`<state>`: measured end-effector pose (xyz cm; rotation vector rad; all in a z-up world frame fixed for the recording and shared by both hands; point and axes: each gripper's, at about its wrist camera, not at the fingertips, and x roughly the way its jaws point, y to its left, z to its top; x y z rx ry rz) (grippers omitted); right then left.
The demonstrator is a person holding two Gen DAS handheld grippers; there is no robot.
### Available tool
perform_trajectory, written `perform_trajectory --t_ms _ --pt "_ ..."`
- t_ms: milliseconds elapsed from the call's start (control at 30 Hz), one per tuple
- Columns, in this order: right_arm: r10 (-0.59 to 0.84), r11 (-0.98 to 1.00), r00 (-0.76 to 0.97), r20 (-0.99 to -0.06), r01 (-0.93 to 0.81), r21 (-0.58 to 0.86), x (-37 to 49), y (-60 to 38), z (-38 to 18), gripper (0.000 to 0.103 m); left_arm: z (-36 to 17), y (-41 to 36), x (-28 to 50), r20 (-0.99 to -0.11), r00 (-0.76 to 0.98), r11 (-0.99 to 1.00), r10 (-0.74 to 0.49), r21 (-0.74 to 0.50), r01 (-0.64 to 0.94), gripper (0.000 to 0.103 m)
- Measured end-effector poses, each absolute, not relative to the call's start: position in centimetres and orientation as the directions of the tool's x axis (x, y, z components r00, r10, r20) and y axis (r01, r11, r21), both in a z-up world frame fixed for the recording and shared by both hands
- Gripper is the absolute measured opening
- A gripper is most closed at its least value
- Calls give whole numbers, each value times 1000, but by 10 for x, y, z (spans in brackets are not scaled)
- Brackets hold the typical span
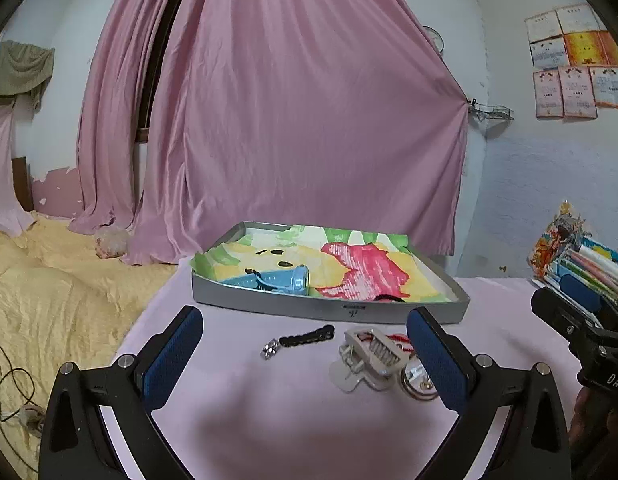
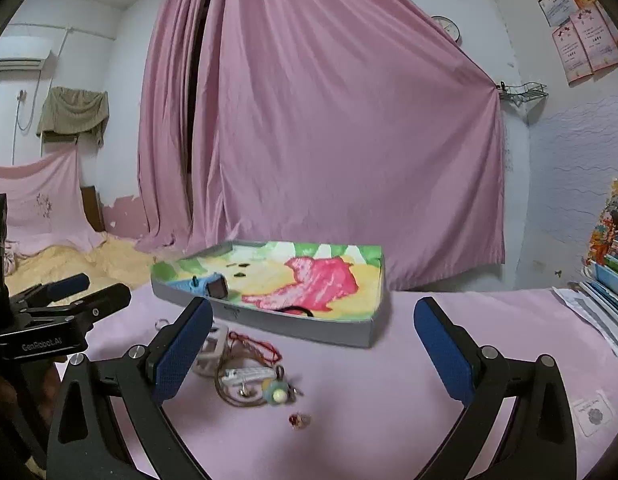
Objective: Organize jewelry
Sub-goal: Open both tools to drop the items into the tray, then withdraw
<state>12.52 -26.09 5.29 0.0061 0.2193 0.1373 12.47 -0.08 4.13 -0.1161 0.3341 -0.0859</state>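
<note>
1. Both grippers are hovering low over the desk (image 1: 229, 420), which is wearing a pale pink cloth. The left gripper (image 1: 305, 328) is holding its blue-padded fingers (image 1: 173, 356) spread wide with nothing between them, and the right gripper (image 2: 313, 320) is doing the same, released and empty.
2. A grey tray (image 1: 329, 308) is sitting at the far side of the desk, lined with a bright cartoon-print cloth (image 1: 361, 268) in green, yellow and pink. A light blue watch (image 1: 285, 280) is lying inside it at the near left, and a black loop (image 1: 389, 298), maybe a hair tie, is peeking over the near wall further right.
3. The rest of the jewelry is lying loose on the desk in front of the tray. In the left wrist view a black hair clip (image 1: 307, 335) is resting next to a small sparkly piece (image 1: 270, 349), just left of a beige claw clip (image 1: 369, 354).
4. A red cord (image 2: 255, 344) is trailing beside the claw clip, with a brown cord necklace (image 2: 237, 394) and a fuzzy round charm (image 2: 277, 393) just near of it. A tiny ring-like thing (image 2: 297, 421) is sitting apart, closer to the camera; too blurry to say more.
5. Books (image 2: 613, 276) are stacking up on the far right, and pink curtains (image 2: 329, 120) are hanging behind everything.
</note>
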Motion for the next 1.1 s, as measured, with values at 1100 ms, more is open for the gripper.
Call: perform_trajectory --t_ms 1100 --pt "126 992 815 -566 -113 57 159 -267 -1 97 19 -20 162 -557 799 970 -228 -198 139 102"
